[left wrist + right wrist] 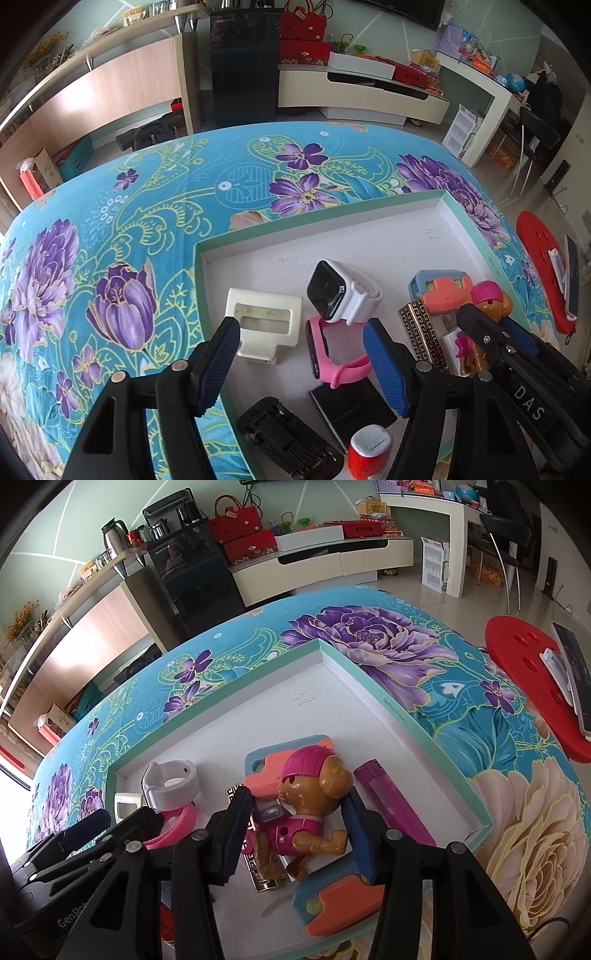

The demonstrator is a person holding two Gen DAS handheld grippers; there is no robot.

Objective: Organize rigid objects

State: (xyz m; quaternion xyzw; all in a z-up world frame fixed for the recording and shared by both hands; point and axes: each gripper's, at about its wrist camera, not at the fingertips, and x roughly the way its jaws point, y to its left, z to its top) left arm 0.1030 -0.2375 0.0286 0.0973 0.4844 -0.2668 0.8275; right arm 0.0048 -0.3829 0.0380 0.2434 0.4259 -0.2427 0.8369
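The right gripper (pixel 295 834) stands nearest the work: its jaws sit at a middling gap on either flank of the toy dog (pixel 314 801), which lies inside the white tray (pixel 373 686) on other pieces. The dog's body runs roughly along the gripper's pointing line, head away, so the pads already straddle its narrow width; whether they press on it cannot be told for sure, though they appear to touch. The left gripper (pixel 303 354) hangs over the tray's other side with jaws fairly wide and nothing clamped, the pink watch (pixel 332 354) lying between and below them. Beyond lie the white watch (pixel 343 291) and cream frame (pixel 264 317).
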